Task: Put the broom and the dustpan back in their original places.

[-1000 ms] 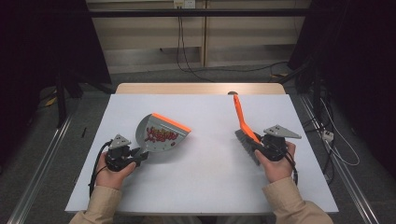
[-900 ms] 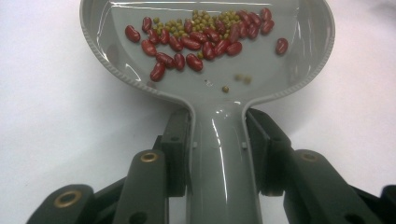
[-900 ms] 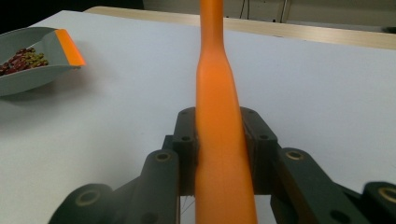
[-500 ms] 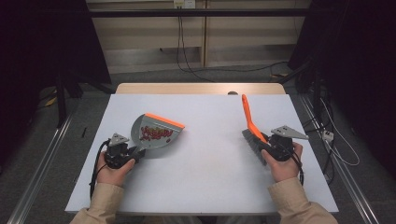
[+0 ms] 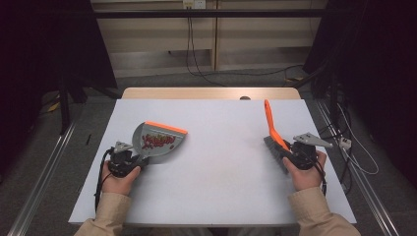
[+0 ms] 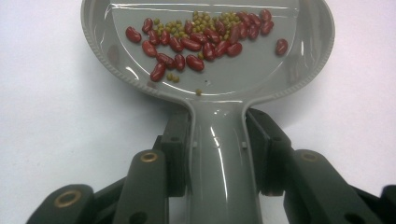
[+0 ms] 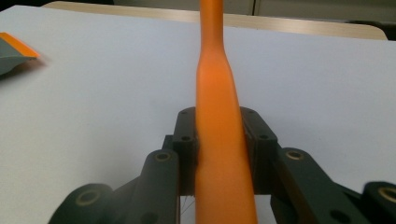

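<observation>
Left tool (image 6: 219, 154) pinches the grey dustpan (image 6: 215, 79) holding red beans (image 6: 196, 39) and green peas (image 6: 187, 24).

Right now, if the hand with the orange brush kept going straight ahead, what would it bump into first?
Probably nothing on the table. The right gripper, shut on the brush, points across bare white tabletop toward the far edge; the dustpan sits well off to one side.

The white table (image 5: 211, 162) is seen from above and forward, while each gripper view is set close along its jaws, the dustpan (image 5: 160, 141) apparently shared.
</observation>
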{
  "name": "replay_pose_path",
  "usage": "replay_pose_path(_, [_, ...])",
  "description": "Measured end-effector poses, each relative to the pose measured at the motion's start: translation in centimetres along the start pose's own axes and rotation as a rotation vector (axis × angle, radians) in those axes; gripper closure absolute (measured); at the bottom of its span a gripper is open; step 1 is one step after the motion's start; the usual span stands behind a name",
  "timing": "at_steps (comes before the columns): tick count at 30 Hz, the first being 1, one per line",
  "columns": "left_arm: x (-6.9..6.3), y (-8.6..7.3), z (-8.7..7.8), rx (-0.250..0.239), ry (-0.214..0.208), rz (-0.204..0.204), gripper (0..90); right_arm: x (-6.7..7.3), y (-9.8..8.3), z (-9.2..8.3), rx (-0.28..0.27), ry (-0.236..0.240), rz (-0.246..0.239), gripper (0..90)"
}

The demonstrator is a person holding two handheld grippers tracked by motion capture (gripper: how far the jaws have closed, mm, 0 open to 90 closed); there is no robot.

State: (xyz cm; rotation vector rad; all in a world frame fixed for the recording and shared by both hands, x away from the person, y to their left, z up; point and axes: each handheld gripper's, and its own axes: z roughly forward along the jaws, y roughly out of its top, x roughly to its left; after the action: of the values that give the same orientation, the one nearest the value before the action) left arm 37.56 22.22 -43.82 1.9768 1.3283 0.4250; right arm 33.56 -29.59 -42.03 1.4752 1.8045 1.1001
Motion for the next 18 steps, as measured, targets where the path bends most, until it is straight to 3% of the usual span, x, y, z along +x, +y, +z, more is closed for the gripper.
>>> replay_pose_path(5, [0.2, -0.1, -0.1, 0.0, 0.03, -0.013, 62.8, -0.6, -0.2, 0.0, 0.003, -0.026, -0.009, 71.0])
replay_pose_path(13, [0.0, -0.2, 0.1, -0.003, 0.042, -0.013, 62.7, -1.8, -0.5, -0.1, 0.001, -0.095, -0.014, 71.0])
replay_pose_path(18, [-0.2, -0.5, -0.1, -0.019, 0.017, -0.02, 61.5, -1.8, -1.2, 0.3, 0.019, -0.119, -0.024, 70.8])
